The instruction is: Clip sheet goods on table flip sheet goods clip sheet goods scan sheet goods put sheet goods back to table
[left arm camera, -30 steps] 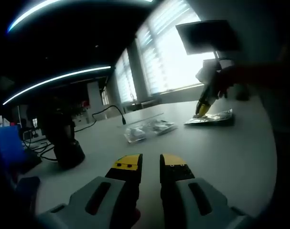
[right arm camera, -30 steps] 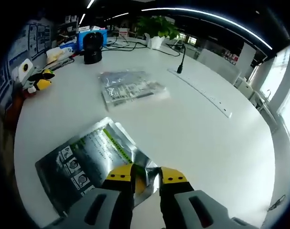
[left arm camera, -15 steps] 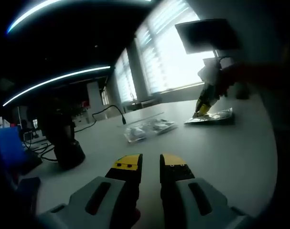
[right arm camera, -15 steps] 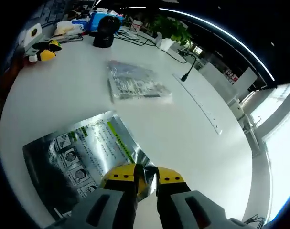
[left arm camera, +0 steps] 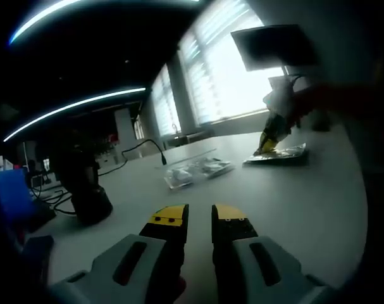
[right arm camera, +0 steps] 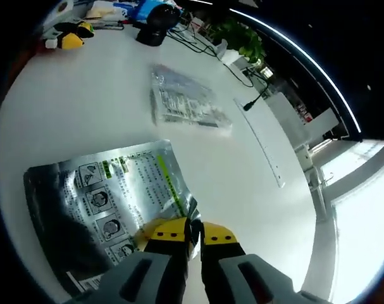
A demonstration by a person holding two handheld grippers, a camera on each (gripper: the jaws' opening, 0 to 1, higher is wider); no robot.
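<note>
Low in the right gripper view, the right gripper [right arm camera: 186, 232] has pinched the near corner of the silver pouch [right arm camera: 106, 202] lying on the white table [right arm camera: 242, 190], so the flip looks next (the left gripper [left arm camera: 200, 218] idles, jaws narrowly apart, holding nothing).

The left gripper view is dim and strongly backlit. The windows [left arm camera: 226, 76] are overexposed to almost pure white, so the things in front of them look like dark shapes. Two ceiling light strips [left arm camera: 71, 107] show as curved bright lines, bent by the fisheye lens. The table [left arm camera: 293, 202] there has a pale grey shine. The right gripper view is much brighter and more even. The silver packet [right arm camera: 109, 196] reflects light with soft glare. Another window [right arm camera: 362, 215] burns out white at the edge. Both views are stretched and softer near the borders.
</note>
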